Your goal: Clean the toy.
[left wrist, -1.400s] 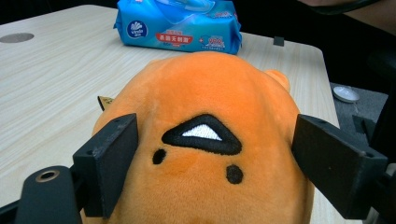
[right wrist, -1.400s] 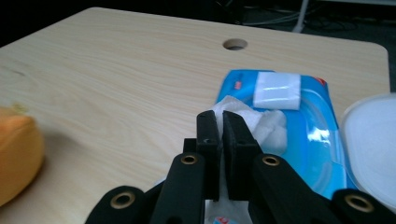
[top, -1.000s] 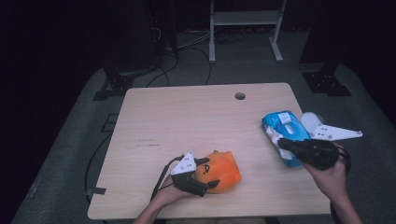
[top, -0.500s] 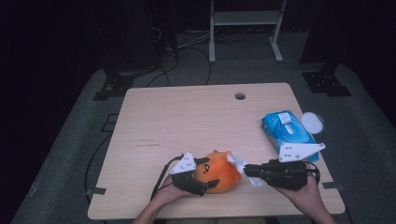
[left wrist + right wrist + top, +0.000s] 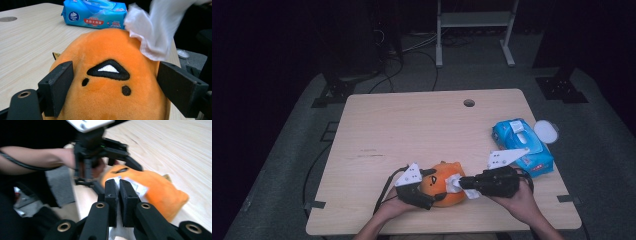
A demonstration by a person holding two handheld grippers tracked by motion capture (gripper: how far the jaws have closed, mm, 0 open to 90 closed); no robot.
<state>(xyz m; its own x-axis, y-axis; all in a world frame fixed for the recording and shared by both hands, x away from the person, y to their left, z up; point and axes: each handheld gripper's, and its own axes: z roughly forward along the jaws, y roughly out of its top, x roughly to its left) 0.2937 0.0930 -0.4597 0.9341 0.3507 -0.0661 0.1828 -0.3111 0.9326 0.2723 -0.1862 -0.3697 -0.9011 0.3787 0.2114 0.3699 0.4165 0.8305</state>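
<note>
Round orange plush toy with a stitched black-and-white face [image 5: 444,184], resting near the near edge of the pale wooden surface [image 5: 412,130], a little right of centre. Clamped by the left gripper [image 5: 432,187], black fingers [image 5: 56,88] pressing into the plush on both sides, face pointing up between them. White crumpled wipe [image 5: 455,184] touching the toy's right side, pinched in the right gripper [image 5: 467,184], whose fingers [image 5: 111,192] sit closed tight on the cloth. Seen from the left gripper view, wipe [image 5: 155,30] draped over the toy's [image 5: 112,82] upper far side. To the far right, well apart from the toy, blue soft pack of wet wipes [image 5: 522,145] lying flat by the right edge. Just beyond it, round white lid [image 5: 546,131] off the surface's edge. Small round hole [image 5: 469,103] near the far edge.
</note>
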